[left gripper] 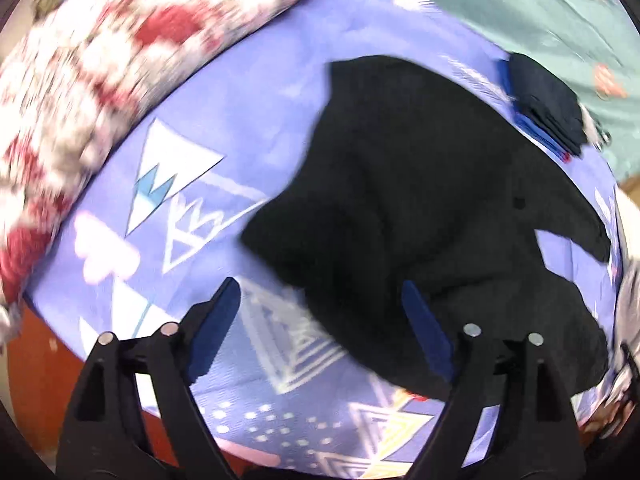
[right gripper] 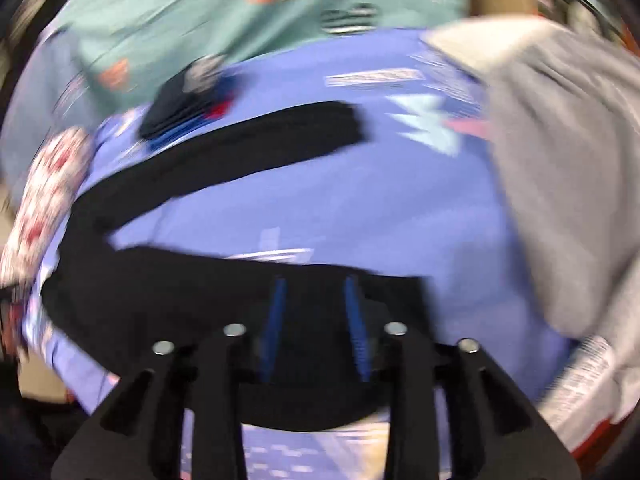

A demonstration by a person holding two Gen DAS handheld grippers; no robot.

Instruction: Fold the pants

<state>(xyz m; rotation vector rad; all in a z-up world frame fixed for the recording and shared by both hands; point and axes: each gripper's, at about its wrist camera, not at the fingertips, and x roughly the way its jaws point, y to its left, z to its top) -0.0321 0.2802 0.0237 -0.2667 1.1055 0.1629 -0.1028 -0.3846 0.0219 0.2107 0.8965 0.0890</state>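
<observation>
Black pants (left gripper: 420, 200) lie spread on a purple patterned bedsheet (left gripper: 248, 92). In the left wrist view my left gripper (left gripper: 320, 292) is open, hovering above the near edge of the pants, with its right finger (left gripper: 424, 320) over the black cloth. In the right wrist view the pants (right gripper: 168, 280) show both legs spread apart, one leg (right gripper: 248, 140) running toward the back. My right gripper (right gripper: 316, 288) is open, its blue-padded fingers over the nearer leg. This view is blurred by motion.
A red and white floral blanket (left gripper: 92, 64) lies at the left. A folded dark garment (left gripper: 548, 104) sits at the far edge of the sheet. A teal sheet (left gripper: 540, 8) lies behind. A grey garment (right gripper: 560, 160) lies at the right.
</observation>
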